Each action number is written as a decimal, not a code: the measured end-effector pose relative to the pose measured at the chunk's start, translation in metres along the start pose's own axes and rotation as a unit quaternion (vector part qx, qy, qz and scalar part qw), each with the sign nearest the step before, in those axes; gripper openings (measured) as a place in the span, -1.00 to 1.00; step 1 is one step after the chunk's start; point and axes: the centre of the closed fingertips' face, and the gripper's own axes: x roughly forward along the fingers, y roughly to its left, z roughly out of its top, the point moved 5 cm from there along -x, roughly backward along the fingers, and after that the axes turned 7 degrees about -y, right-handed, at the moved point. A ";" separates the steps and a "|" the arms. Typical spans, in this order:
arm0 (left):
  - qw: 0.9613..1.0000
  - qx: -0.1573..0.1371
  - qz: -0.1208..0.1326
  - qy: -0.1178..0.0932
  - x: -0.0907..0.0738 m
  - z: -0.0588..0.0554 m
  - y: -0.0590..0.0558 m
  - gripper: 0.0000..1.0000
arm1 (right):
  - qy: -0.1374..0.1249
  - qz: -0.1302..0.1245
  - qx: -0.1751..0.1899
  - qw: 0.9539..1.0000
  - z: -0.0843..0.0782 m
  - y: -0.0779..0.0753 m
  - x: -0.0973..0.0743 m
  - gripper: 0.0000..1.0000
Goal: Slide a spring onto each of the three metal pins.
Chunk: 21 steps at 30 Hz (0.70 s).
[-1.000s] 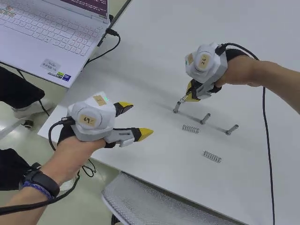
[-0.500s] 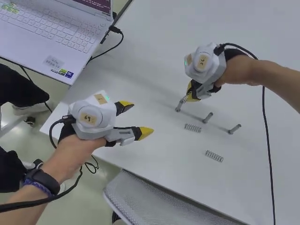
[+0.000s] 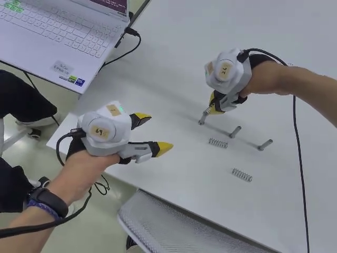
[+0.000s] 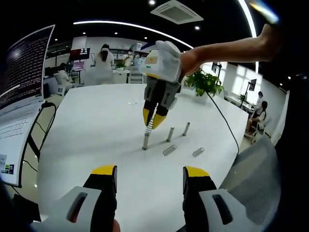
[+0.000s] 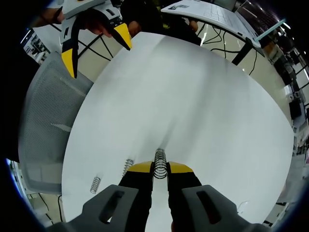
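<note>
Three short metal pins stand on the white table: the left pin (image 3: 201, 120), the middle pin (image 3: 235, 132) and the right pin (image 3: 265, 144). My right gripper (image 3: 213, 108) is shut on a spring (image 5: 160, 163) and holds it tilted, with its lower end at the top of the left pin (image 4: 146, 141). Two loose springs lie flat in front of the pins, one (image 3: 218, 143) near the middle pin and one (image 3: 241, 175) closer to the table edge. My left gripper (image 3: 157, 132) hovers open and empty over the near left part of the table.
A white laptop (image 3: 58, 37) sits at the far left with a black cable (image 3: 118, 50) plugged into its side. A grey mesh chair (image 3: 158, 226) stands below the table's near edge. Cables trail from both grippers.
The head view has shifted slightly. Both grippers, the held spring and the loose springs keep their places.
</note>
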 end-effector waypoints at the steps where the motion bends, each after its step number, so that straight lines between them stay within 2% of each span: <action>1: 1.000 0.000 0.000 0.000 0.000 0.000 0.000 0.00 | 0.001 0.001 0.000 1.000 0.000 0.000 0.000 -0.84; 21: 1.000 -0.004 0.003 0.002 -0.003 0.000 -0.002 -0.01 | 0.017 0.009 -0.003 1.000 0.003 0.000 0.006 -0.83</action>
